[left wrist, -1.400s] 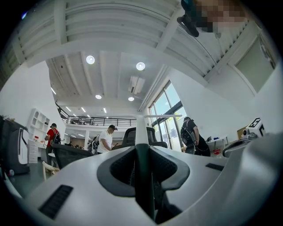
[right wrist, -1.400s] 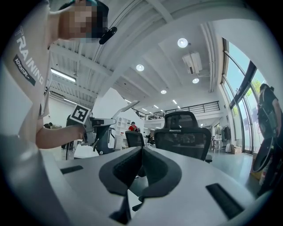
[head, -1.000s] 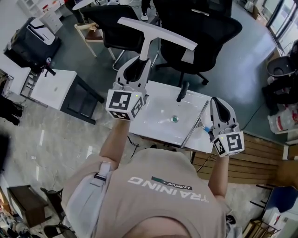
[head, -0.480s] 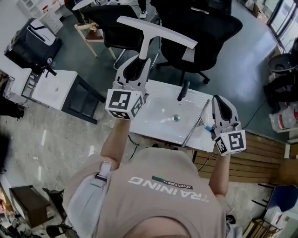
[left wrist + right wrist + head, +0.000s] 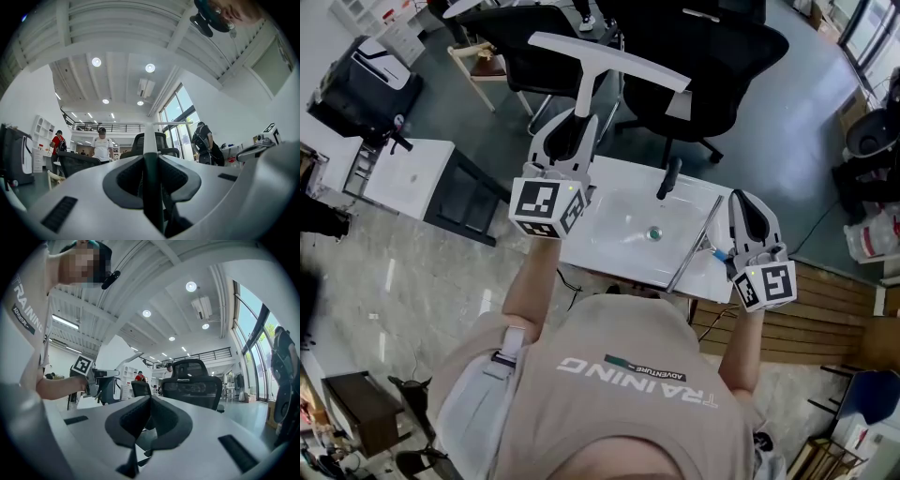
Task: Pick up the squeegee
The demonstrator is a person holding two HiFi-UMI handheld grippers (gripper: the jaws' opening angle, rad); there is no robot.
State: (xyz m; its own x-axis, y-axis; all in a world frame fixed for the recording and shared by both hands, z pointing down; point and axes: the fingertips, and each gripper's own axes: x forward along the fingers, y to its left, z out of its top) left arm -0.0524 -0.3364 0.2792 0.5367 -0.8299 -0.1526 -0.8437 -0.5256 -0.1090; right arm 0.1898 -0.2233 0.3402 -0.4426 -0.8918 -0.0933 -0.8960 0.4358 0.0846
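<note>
Finding: the squeegee (image 5: 590, 82) is off the worktop (image 5: 614, 258) and in the air at the upper centre of the head view. Its long white blade bar runs across the top of the frame, and its handle drops down from the bar into my left claw (image 5: 581, 122). In the left gripper view, my left claw (image 5: 151, 157) is pinching the handle, with the dark lower section clamped between the pads. The white upper section of the squeegee (image 5: 149, 138) rises straight ahead to the crossbar. My right claw (image 5: 747, 202) sits at the right edge of the worktop, well apart from the tool. In its own view the right claw (image 5: 149, 398) is pressed together with nothing between the jaws. Assessment of the tool: it looks like a light, stiff plastic piece, not fragile. I cannot make out the wiping edge along the bar. The handle appears smooth and narrow, so I judge it could twist or slide in a two-pad pinch. The wide bar sits far from the grip and would add leverage to any swing. Recommendation: hold the handle, never the blade bar. A hold nearer the neck would, in my judgement, cut the leverage. The present low hold looks adequate while the tool is kept upright.
</note>
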